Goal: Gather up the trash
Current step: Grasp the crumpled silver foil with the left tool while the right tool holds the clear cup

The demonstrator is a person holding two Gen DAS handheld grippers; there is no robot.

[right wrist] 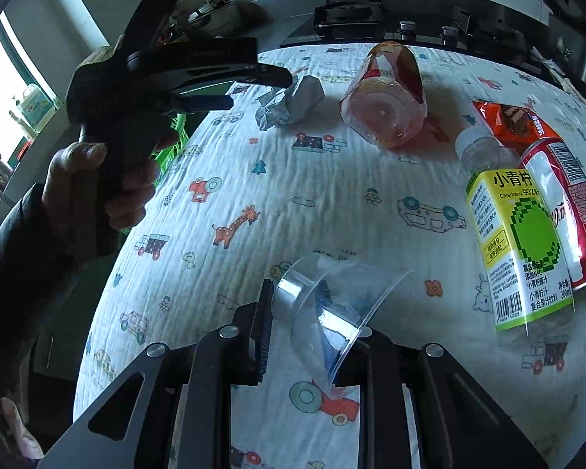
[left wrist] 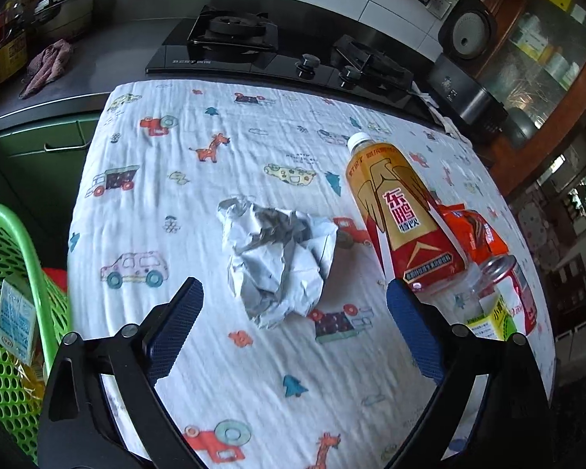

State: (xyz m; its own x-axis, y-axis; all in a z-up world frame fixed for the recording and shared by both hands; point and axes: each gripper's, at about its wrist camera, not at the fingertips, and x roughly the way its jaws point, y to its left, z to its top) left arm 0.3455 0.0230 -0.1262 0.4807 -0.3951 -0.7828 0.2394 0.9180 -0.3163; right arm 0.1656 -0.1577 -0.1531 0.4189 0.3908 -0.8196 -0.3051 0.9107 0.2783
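Left gripper spread wide, hovering short of crumpled paper at 12 o'clock on the patterned cloth. Right gripper clamped on a clear plastic cup, its far finger blurred behind the plastic. Green basket at 9 o'clock, cut off by the edge.

Bare cloth left of bottle

A white cartoon-print cloth of cars and giraffes covers the table; behind it a black gas hob on the grey counter, a crumpled pink rag far left, a black rice cooker right
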